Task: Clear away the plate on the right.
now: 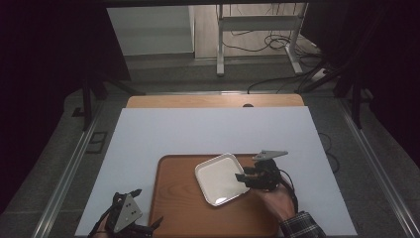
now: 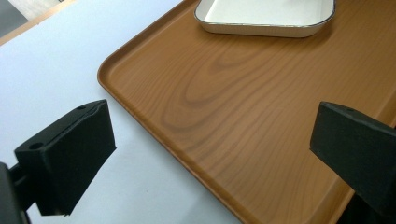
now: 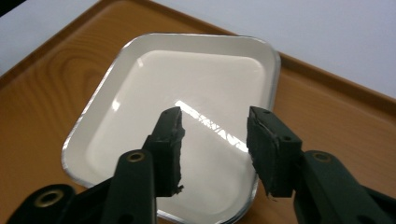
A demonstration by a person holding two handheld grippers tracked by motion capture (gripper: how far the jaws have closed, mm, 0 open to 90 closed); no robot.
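1. The right gripper (image 1: 243,177) has its fingers (image 3: 264,144) parted and released, with nothing between them; they hang over the white dish (image 1: 222,178), at about 3 o'clock from its middle, clear of its rim as far as the right gripper view shows.
2. The left gripper (image 1: 148,225) has its fingers (image 2: 70,154) spread wide and grasping nothing; one sits over the white sheet, the other over the tray's near edge.
3. The white dish is square with rounded corners and a thin metal-looking rim. It lies flat on the wooden tray (image 1: 173,208), turned corner-on, in the tray's upper right part, around 1 o'clock from the tray's centre.
4. The tray has a raised lip and plain wood grain. It rests at the near edge of the surface (image 1: 208,131), at 6 o'clock on it.
5. The surface is covered by a pale sheet, with a strip of bare wood (image 1: 213,101) showing at its far side, 12 o'clock.
6. Around it the floor is grey. At 12 o'clock stands a metal frame (image 1: 257,29) with cables (image 1: 277,44) trailing beside it, and dark curtains close the left and right sides.
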